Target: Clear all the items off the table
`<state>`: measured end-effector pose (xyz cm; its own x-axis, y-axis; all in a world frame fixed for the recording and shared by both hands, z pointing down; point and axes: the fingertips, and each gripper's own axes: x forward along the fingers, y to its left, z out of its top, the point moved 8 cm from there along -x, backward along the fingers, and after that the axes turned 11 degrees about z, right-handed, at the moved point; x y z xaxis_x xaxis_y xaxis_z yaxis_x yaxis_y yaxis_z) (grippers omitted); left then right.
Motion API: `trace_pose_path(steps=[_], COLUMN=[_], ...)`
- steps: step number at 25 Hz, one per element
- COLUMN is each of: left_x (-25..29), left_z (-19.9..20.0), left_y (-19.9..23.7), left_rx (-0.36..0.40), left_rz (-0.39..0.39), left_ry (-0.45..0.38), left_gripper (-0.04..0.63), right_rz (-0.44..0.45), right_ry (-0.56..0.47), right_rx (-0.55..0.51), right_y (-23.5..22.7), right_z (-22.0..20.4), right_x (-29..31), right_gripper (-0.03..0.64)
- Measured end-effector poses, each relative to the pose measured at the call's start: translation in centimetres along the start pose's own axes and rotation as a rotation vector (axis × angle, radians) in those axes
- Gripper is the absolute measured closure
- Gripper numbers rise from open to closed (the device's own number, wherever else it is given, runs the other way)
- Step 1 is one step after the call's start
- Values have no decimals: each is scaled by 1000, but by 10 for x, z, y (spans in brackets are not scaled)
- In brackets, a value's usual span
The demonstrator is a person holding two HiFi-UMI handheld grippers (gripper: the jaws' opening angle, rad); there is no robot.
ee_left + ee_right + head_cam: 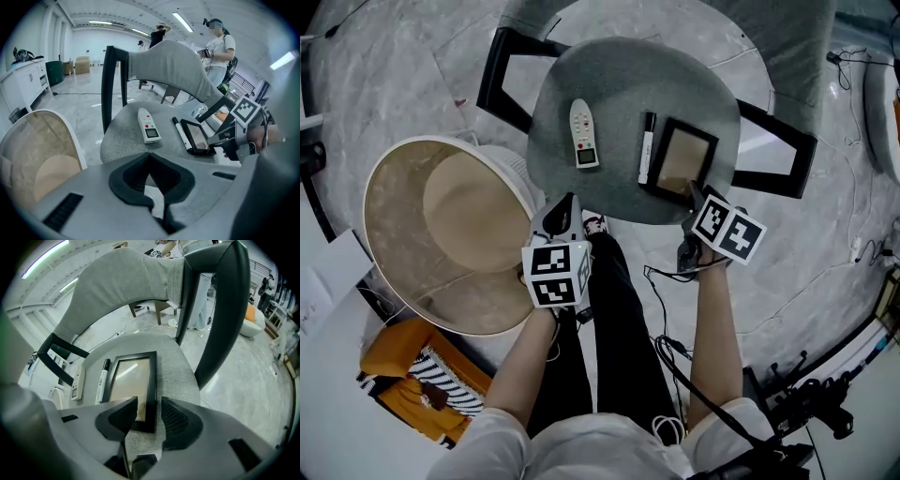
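1. Right gripper (689, 194) points steeply down at the 5 o'clock edge of the seat (609, 80); its jaws stand partly apart, astride the right rail of the frame (679, 159) close to its near corner; one pad is over the glass, the other over the grey fabric; neither presses on the rail, so nothing is gripped.
2. Left gripper (565, 202) hangs just off the seat's 7 o'clock edge, also tilted down; its jaws meet tip to tip with nothing between them.
3. Flat on the seat at about 4 o'clock lies the frame; black rim, pale glass, long side running from 12 to 6 o'clock.
4. Just beside it, on its 9 o'clock side and parallel to it, lies the marker (646, 148); white barrel, black cap toward 12 o'clock.
5. Farther toward 9 o'clock, apart from the marker and near the seat's middle, lies the remote (584, 133); white, its small screen at the 6 o'clock end.
6. On the floor at the seat's 8 o'clock stands the bin (394, 234); round, open-topped, white outside, beige inside.
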<state>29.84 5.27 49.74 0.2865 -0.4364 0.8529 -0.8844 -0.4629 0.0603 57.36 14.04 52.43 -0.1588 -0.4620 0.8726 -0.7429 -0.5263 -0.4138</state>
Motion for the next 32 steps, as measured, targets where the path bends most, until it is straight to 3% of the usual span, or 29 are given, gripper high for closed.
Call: trace_pose_path(steps=[5, 10, 12, 16, 21, 26, 32], left_x=[-24, -61, -81, -138, -224, -325, -427], left_z=[12, 27, 32, 33, 27, -3, -41], left_y=[14, 52, 73, 123, 189, 248, 275], left_rx=[-29, -83, -112, -189, -388, -535, -581], left_rz=[12, 75, 108, 194, 293, 423, 510], left_ry=[-8, -55, -81, -124, -227, -300, -380], left_gripper=[595, 595, 595, 595, 595, 595, 595], right_rz=[-56, -29, 1, 100, 296, 436, 549], right_ry=[-53, -67, -66, -22, 24, 58, 44], right_rx=[-4, -60, -113, -238, -437, -640, -697], right_y=[10, 53, 81, 156, 273, 374, 440], right_z=[5, 12, 14, 1, -21, -64, -102], right_x=[-16, -29, -32, -42, -67, -103, -159], right_gripper=[443, 447, 501, 542, 566, 575, 583])
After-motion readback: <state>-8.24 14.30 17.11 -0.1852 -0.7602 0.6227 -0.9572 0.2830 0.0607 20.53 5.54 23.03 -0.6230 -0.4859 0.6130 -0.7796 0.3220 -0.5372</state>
